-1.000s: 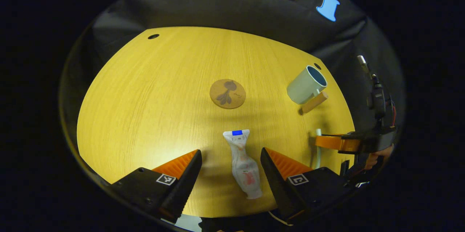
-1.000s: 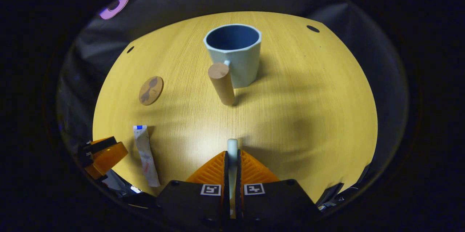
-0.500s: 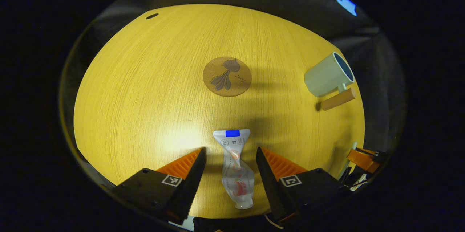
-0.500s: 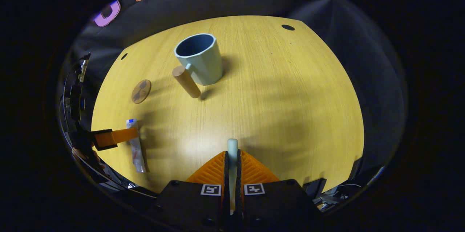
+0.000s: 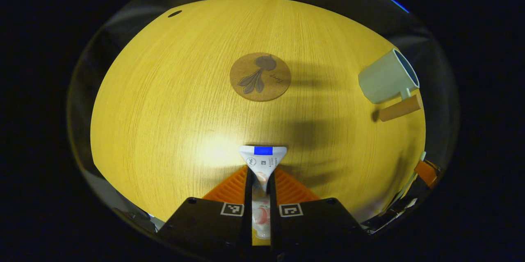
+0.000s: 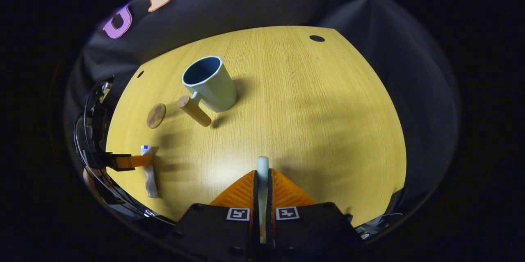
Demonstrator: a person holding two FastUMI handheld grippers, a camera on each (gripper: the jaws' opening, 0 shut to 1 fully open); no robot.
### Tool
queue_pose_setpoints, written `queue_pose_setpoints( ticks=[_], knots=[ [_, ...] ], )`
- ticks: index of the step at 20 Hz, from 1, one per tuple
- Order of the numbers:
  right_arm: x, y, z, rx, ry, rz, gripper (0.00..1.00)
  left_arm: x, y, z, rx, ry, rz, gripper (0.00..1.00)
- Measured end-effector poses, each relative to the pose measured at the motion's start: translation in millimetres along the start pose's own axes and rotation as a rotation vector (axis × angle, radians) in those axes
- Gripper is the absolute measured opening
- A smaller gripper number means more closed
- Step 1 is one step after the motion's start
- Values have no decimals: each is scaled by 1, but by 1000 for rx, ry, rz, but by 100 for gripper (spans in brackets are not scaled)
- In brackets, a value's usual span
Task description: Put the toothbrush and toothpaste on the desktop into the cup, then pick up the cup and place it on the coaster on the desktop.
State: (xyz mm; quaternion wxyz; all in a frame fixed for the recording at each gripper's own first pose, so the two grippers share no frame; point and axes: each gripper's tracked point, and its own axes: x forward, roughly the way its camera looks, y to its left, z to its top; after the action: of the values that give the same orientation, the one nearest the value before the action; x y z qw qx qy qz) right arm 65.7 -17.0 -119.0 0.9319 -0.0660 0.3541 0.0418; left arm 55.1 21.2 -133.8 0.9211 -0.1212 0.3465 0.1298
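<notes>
Two grippers are each squeezing something over the yellow counter (image 5: 164, 102). The left gripper (image 5: 261, 182) has its jaws closed tight on the toothpaste (image 5: 262, 161), and the right gripper (image 6: 262, 182) has its jaws pinched on the toothbrush (image 6: 262, 167), whose tip pokes out in front. Farther back the cup (image 6: 209, 83) stands upright with its wooden handle (image 6: 194, 110) sticking out, and the round coaster (image 5: 260, 76) lies flat near it, not touching.

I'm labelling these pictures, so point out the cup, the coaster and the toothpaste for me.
cup (image 6: 216, 85), right gripper view, on its outer wall.
coaster (image 5: 260, 76), left gripper view, on its printed middle.
toothpaste (image 5: 262, 159), left gripper view, on the flat crimped end ahead of the fingers.
</notes>
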Motion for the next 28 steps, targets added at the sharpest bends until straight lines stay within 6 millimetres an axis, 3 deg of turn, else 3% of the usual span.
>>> queue_pose_setpoints(
  ticks=[3, 5, 7, 12, 18, 20, 22, 28],
  knots=[
    [-4, 0, 19, 9, -63, 30, 8, -4, -14, 0, -31, -42, -83, 7],
    [-13, 0, 43, 29, -142, 48, 9, -8, -17, 0, -56, -57, -107, 6],
    [-27, 6, 76, 62, -253, 89, 8, -17, -19, 12, -67, -137, -126, 5],
    [-67, 28, 156, 87, -533, 200, 8, -65, -26, 49, -101, -350, -184, 4],
    [-129, 67, 250, 61, -931, 321, 8, -102, -28, 72, -55, -521, -209, 3],
    [-132, 76, 271, 66, -1008, 326, 8, -111, -27, 73, -28, -543, -195, 3],
    [-119, 85, 280, 57, -1025, 340, 8, -122, -30, 78, -15, -577, -190, 3],
    [-47, 95, 269, -10, -987, 329, 8, -157, -59, 132, 71, -787, -220, 3]
  ],
)
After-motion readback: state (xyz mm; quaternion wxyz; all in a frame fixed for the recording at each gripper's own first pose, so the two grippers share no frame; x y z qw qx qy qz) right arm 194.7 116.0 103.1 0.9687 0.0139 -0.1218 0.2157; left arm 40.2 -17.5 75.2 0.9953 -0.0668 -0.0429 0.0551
